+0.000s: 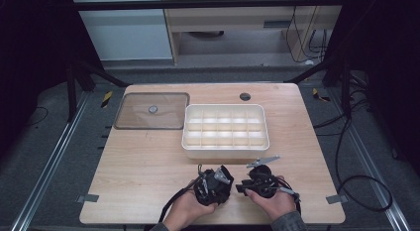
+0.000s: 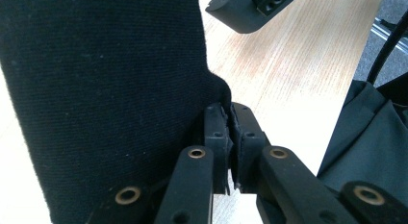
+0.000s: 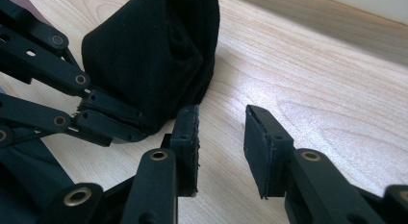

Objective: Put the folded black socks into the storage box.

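Observation:
A piece of black knitted fabric (image 2: 106, 89) stands up from the wooden table (image 2: 288, 65). My left gripper (image 2: 230, 123) is shut on its edge, with a thin fold pinched between the pads. In the right gripper view the same fabric (image 3: 154, 56) is a folded bundle, and the left gripper's jaws (image 3: 103, 116) clamp its lower rim. My right gripper (image 3: 221, 147) stands open just to the right of the bundle, with bare wood between its jaws. In the high view both grippers sit side by side near the table's front edge, left gripper (image 1: 223, 184) and right gripper (image 1: 247, 184), each in a hand.
A white tray with several compartments (image 1: 225, 150) stands just beyond the grippers, mid-table. A clear flat lid (image 1: 151, 110) with a round knob lies to its left. A dark round grommet (image 1: 244, 96) sits near the far edge. The person's dark clothing (image 2: 365, 137) is close by.

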`<state>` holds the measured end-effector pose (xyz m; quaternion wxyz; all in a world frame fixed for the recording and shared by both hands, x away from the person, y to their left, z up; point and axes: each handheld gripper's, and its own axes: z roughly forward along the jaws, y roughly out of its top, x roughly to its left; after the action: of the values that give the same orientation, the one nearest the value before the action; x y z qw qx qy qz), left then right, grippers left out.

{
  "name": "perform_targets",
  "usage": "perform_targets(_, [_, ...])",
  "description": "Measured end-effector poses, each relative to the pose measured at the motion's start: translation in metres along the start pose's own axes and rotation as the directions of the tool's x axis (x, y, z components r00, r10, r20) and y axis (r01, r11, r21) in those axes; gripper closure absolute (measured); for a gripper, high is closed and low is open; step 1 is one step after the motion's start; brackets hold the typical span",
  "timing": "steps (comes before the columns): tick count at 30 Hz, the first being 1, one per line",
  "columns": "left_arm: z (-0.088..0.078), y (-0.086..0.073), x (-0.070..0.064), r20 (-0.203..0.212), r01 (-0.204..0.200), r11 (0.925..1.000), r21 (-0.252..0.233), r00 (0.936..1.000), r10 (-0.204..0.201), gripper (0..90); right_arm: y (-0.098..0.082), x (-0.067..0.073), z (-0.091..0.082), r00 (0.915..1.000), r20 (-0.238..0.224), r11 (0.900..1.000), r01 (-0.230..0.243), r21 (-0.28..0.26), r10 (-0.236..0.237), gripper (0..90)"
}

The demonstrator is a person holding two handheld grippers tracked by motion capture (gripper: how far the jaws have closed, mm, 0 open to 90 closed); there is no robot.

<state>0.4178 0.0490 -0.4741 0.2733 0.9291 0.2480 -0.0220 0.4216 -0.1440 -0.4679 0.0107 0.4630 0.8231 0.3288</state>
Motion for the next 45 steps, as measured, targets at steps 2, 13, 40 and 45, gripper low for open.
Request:
perform_targets(2, [0.0,0.0,0.0,0.001,0.001,1.0,-0.001,1.0,-0.001,85.8,0.0,0.0,0.0,1.0,0.0,1.0,0.005,0.0,-0.005,65.8])
perform_targets(13, [0.003,-0.002,0.0,0.008,0.005,1.0,-0.008,1.0,-0.005,85.9,-0.001,0.0,0.001,1.0,-0.003,1.0,0.0,0.005,0.0,65.5])
perform_targets(40, [-0.012,0.006,-0.001,0.001,0.021,0.9985,-0.051,0.9998,-0.021,80.8,-0.003,-0.006,-0.004,0.9999,0.008,1.0,-0.014,-0.012,0.014,63.6])
perform_targets(45, [-0.018,0.011,0.002,-0.01,0.031,0.9967,-0.075,0.9994,-0.032,79.0,-0.002,-0.006,-0.004,0.9999,0.006,1.0,-0.012,-0.015,0.012,63.2])
